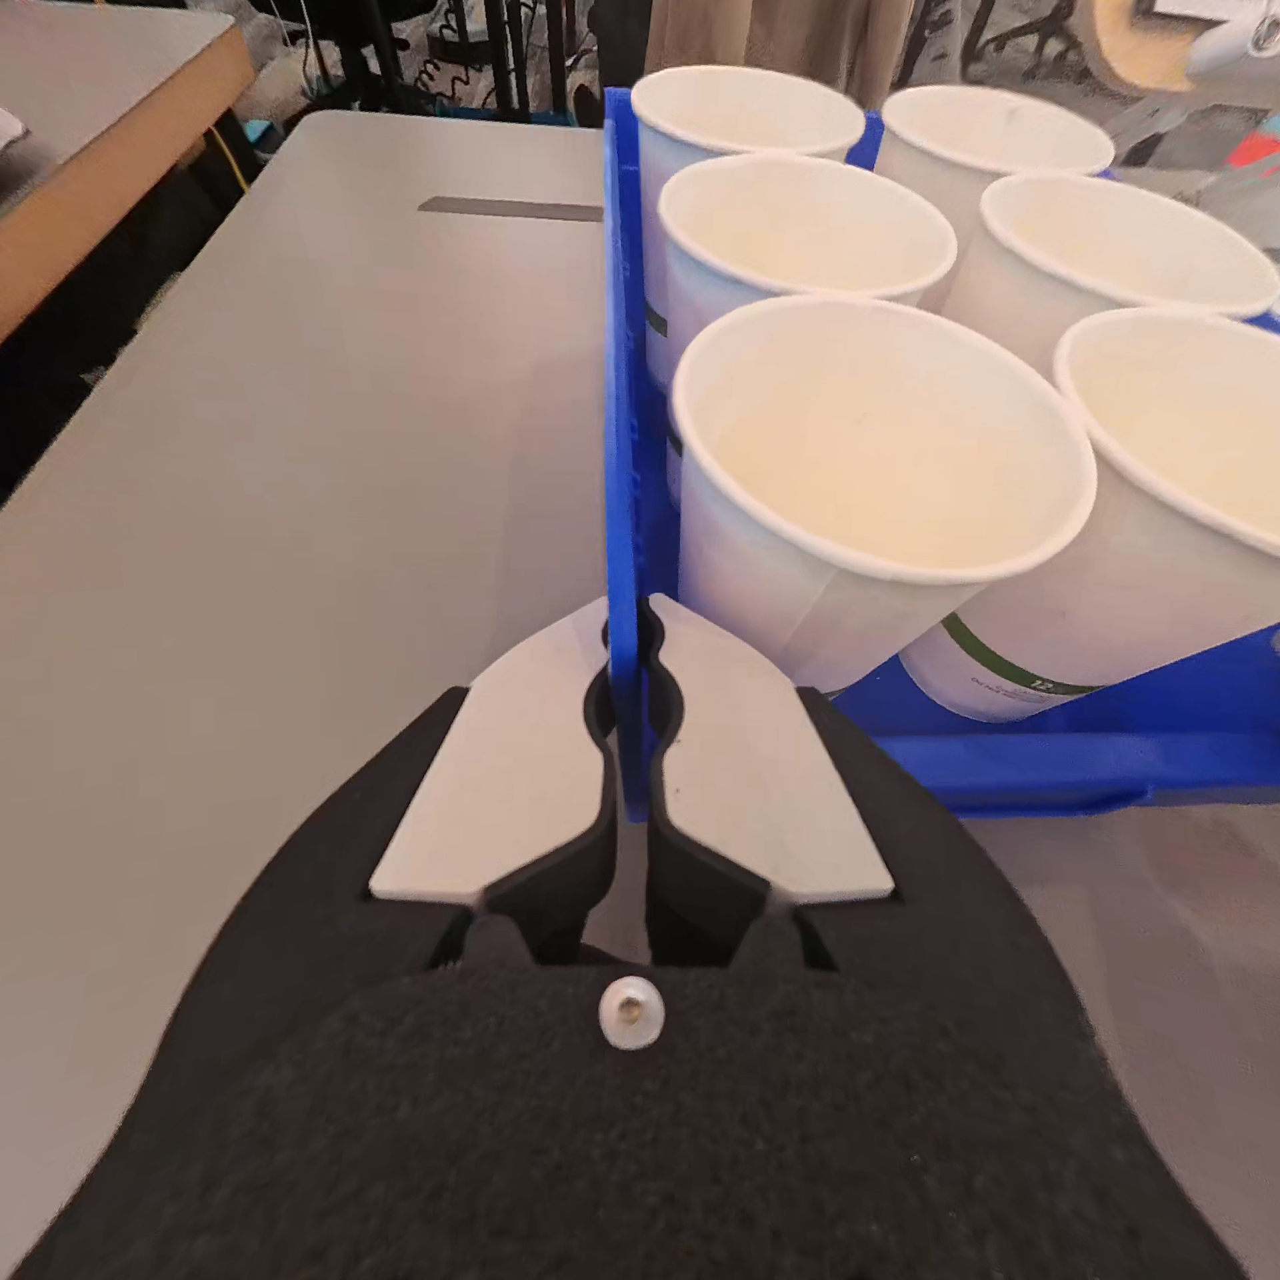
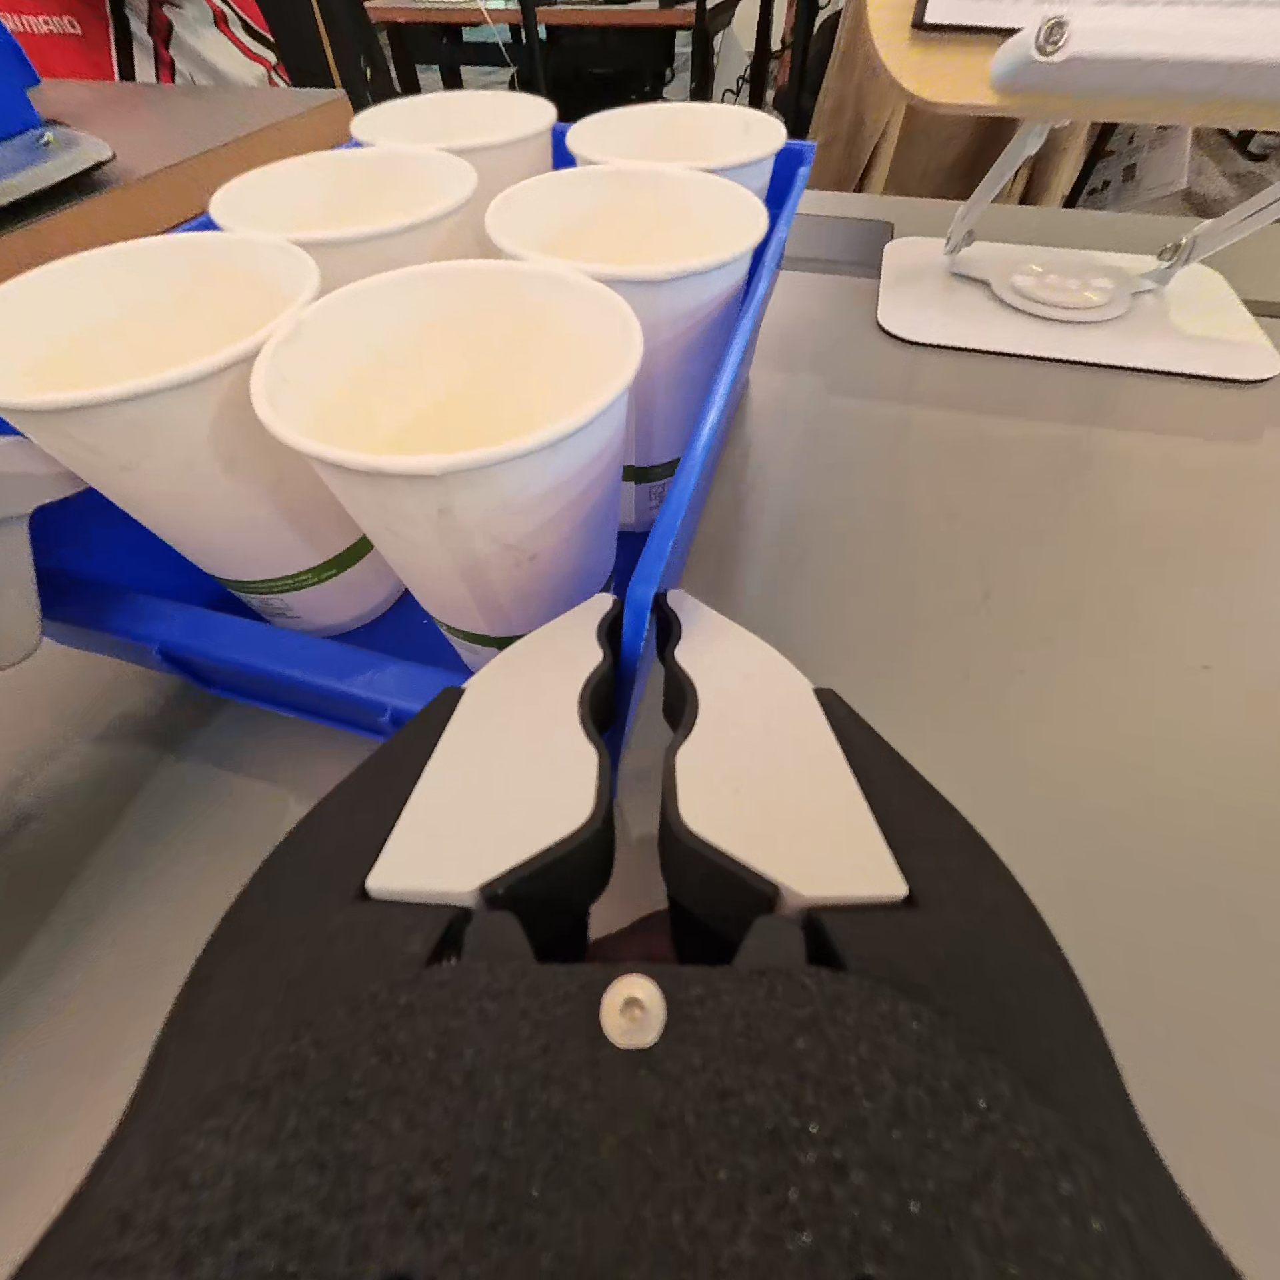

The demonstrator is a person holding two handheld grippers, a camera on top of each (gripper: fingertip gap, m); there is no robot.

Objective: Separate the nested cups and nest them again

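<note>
While six white paper cups (image 1: 880, 450) stood upright and separate in two rows inside a blue plastic tray (image 1: 1039, 769), both tools were clamped on its side walls. The left tool (image 1: 632, 616) had its fingers closed on the tray's left wall, just beside the nearest cup of that row. The right tool (image 2: 637, 609) pinched the right wall (image 2: 720, 415) the same way, next to another near cup (image 2: 450, 415). The tray sat on a grey worktop (image 2: 970, 623), though I could not tell whether it was flat or slightly lifted. A white stand (image 2: 1073, 312) rested on the worktop well to the right.
</note>
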